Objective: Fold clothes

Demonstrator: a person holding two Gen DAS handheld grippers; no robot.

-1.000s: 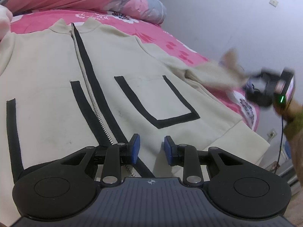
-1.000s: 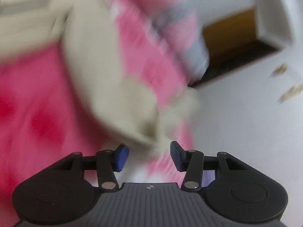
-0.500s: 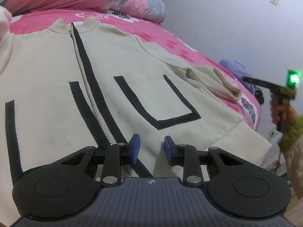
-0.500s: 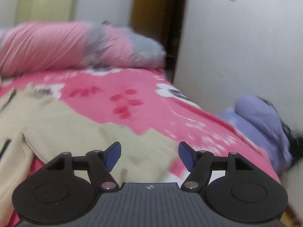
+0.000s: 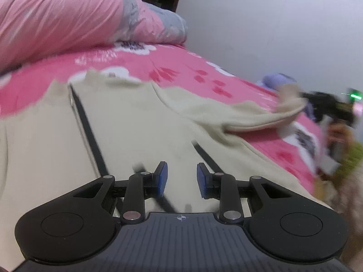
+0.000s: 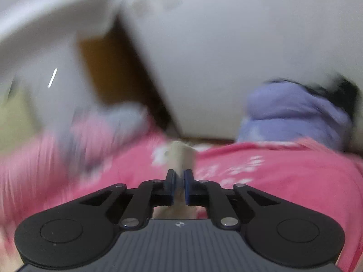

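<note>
left gripper (image 5: 180,179) jaws apart, empty, over jacket (image 5: 127,140) | jacket: one, flat on bed (image 5: 181,68), soft, limp, light; best pinched at cuff or hem | right gripper (image 6: 179,182) closing on sleeve (image 6: 181,156) cuff | one pillow (image 5: 68,22) beyond
</note>
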